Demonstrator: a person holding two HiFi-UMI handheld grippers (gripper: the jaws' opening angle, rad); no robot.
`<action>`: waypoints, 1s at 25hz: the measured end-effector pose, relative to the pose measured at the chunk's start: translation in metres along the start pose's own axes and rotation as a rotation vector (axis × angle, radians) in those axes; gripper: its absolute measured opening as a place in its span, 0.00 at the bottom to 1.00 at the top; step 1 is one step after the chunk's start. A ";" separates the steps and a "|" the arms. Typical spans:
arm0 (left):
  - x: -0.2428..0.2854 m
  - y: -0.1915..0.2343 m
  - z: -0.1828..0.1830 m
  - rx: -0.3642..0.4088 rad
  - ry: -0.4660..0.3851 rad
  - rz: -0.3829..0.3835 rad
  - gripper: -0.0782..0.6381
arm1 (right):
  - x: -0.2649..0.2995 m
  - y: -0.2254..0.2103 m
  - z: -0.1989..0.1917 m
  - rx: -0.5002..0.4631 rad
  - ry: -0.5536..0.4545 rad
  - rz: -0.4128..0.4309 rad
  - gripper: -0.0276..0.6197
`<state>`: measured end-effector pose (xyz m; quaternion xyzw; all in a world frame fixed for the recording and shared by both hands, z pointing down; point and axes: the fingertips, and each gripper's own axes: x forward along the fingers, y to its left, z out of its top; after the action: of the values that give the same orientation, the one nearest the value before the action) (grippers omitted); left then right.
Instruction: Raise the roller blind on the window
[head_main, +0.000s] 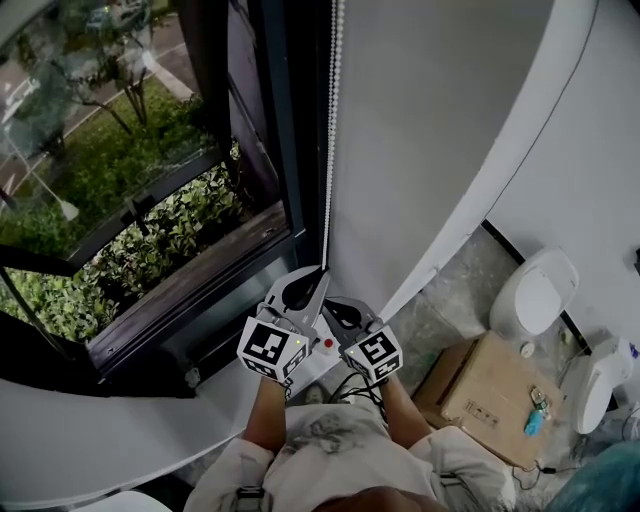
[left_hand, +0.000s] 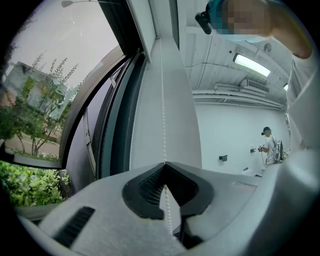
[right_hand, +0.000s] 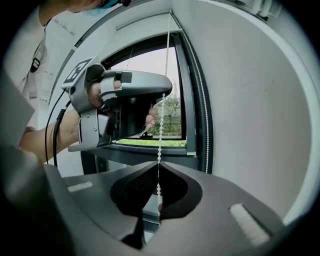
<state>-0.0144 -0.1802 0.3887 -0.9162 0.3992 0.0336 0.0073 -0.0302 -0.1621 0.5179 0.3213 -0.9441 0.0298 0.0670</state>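
Head view: left tongs (head_main: 316, 278), right tongs (head_main: 338, 312) just below, both clenched on the bead chain (head_main: 333, 130).

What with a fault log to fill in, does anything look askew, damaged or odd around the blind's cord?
Nothing stands out. The white bead chain hangs straight beside the dark window frame, unbroken where visible, and the left gripper and right gripper are both shut on it, left above right.
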 end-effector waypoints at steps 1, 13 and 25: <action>0.000 0.000 -0.003 -0.003 0.004 0.001 0.12 | 0.000 0.000 -0.002 0.003 0.002 0.001 0.06; -0.002 -0.001 -0.023 -0.019 0.038 0.010 0.12 | 0.002 0.001 -0.022 0.017 0.046 0.011 0.06; -0.007 -0.004 -0.047 -0.047 0.079 0.009 0.12 | 0.002 0.003 -0.047 0.036 0.094 0.017 0.06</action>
<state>-0.0135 -0.1742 0.4364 -0.9149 0.4025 0.0069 -0.0301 -0.0285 -0.1560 0.5645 0.3125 -0.9420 0.0622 0.1052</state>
